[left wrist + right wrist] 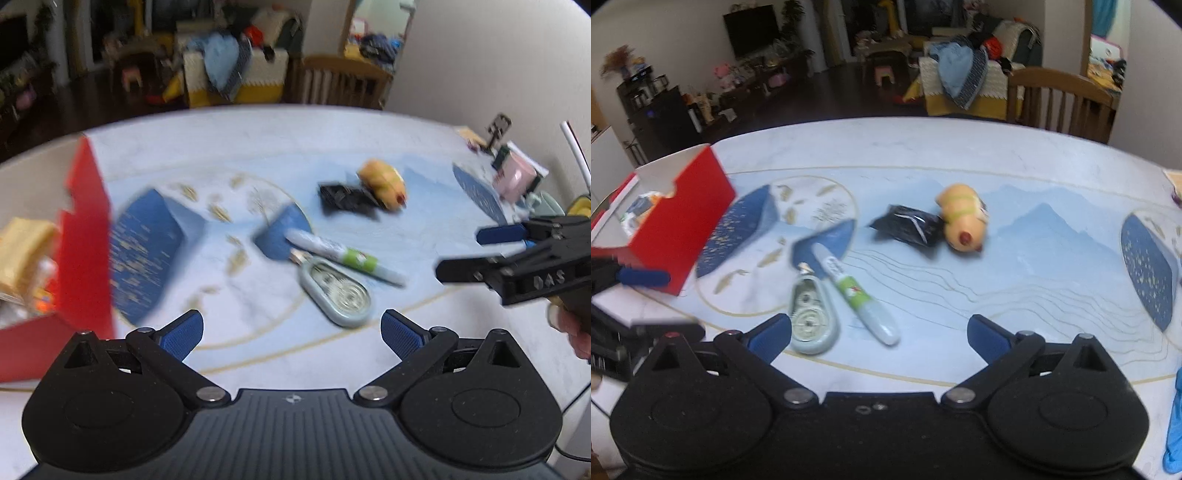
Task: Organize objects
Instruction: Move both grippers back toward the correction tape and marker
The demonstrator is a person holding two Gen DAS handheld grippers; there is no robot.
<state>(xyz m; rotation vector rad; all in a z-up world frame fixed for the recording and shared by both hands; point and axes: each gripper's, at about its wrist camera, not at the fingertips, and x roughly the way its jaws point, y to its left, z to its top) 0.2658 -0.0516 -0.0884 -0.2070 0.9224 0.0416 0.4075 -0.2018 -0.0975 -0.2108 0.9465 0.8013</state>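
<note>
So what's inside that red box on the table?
The red box is open on top. A few packets show inside: one yellowish, one with blue and orange print. Its walls hide whatever lies deeper.

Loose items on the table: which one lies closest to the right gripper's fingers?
The correction tape dispenser, the grey teardrop-shaped case. It lies right beside the right gripper, nearer than the marker, black packet or yellow toy.

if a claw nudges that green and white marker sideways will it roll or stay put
The marker looks round-bodied and lies flat on the smooth table mat, so a sideways nudge would probably roll it. It seems to touch the oval tape dispenser, which may stop it on that side. It looks stiff and likely light.
</note>
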